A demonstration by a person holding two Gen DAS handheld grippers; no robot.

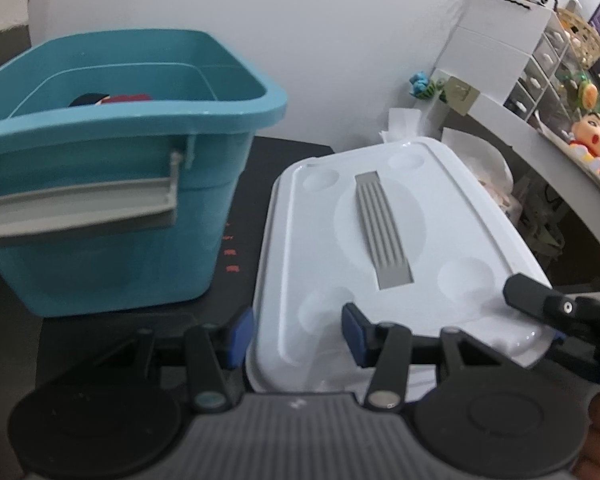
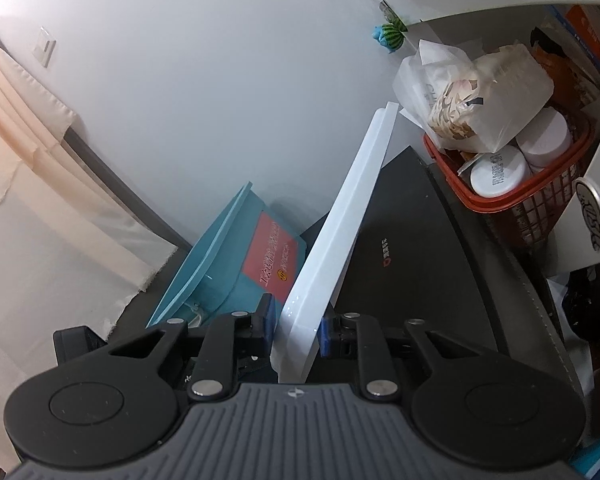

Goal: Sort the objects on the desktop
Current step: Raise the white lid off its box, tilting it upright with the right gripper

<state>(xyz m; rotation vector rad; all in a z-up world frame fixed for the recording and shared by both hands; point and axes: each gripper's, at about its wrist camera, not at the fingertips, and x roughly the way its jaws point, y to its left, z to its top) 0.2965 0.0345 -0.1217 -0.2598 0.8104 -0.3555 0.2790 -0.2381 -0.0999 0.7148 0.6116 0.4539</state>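
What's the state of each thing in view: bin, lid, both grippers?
Teal bin: uncovered, upright, dark and red items inside.
White lid: off the bin, right of it, gripped at its near edge.
Right gripper: shut on the lid's edge.
Left gripper: open, straddling the lid's corner.
Red basket: full.

Left tongs (image 1: 296,334) gape wide; right tongs (image 2: 296,326) pinch narrowly, rolled sideways.

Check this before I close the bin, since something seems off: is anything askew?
Yes: the white lid is off the teal bin, tilted beside it over the desk. The right gripper pinches its rim; the left gripper straddles its near edge.
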